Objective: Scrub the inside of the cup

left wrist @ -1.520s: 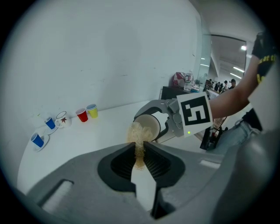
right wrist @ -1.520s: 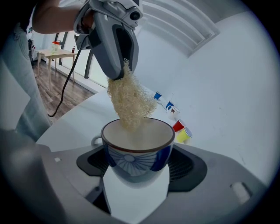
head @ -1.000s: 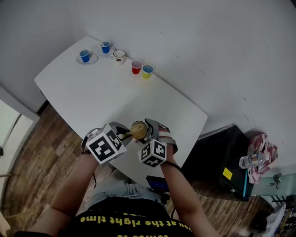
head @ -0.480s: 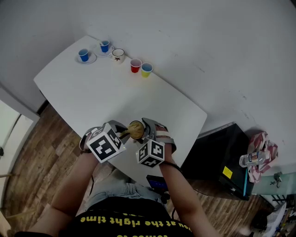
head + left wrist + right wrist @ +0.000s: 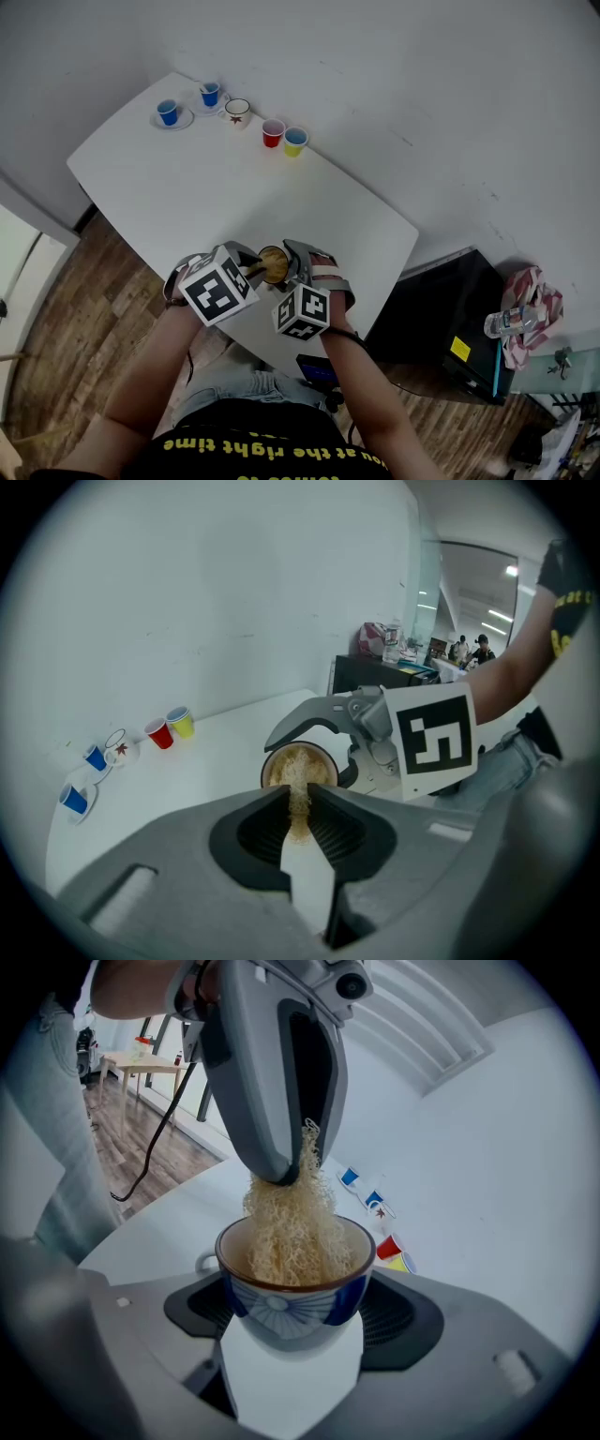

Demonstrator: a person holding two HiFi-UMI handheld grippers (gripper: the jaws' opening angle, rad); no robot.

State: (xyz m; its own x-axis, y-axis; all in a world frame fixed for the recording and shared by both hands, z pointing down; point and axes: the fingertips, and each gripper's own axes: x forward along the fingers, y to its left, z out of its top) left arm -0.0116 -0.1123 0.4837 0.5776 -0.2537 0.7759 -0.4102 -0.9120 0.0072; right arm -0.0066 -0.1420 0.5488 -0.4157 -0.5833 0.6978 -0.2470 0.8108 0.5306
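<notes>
A blue-and-white cup with a brown rim (image 5: 293, 1285) (image 5: 275, 263) (image 5: 298, 765) is held over the near edge of the white table (image 5: 216, 197). My right gripper (image 5: 292, 1326) (image 5: 298, 265) is shut on the cup's body from both sides. A tan fibrous scrubber (image 5: 289, 1227) (image 5: 298, 789) fills the cup's inside. My left gripper (image 5: 299, 810) (image 5: 281, 1171) (image 5: 251, 269) is shut on the scrubber's top, pointing down into the cup from the left.
At the table's far end stand a red cup (image 5: 273, 132), a yellow cup (image 5: 295, 142), a white mug (image 5: 237, 112) and two blue cups on saucers (image 5: 169, 113). A black box (image 5: 441, 319) sits on the floor to the right.
The cup and both grippers have barely shifted. In the head view the scrubber sits a little lower in the cup than a second ago.
</notes>
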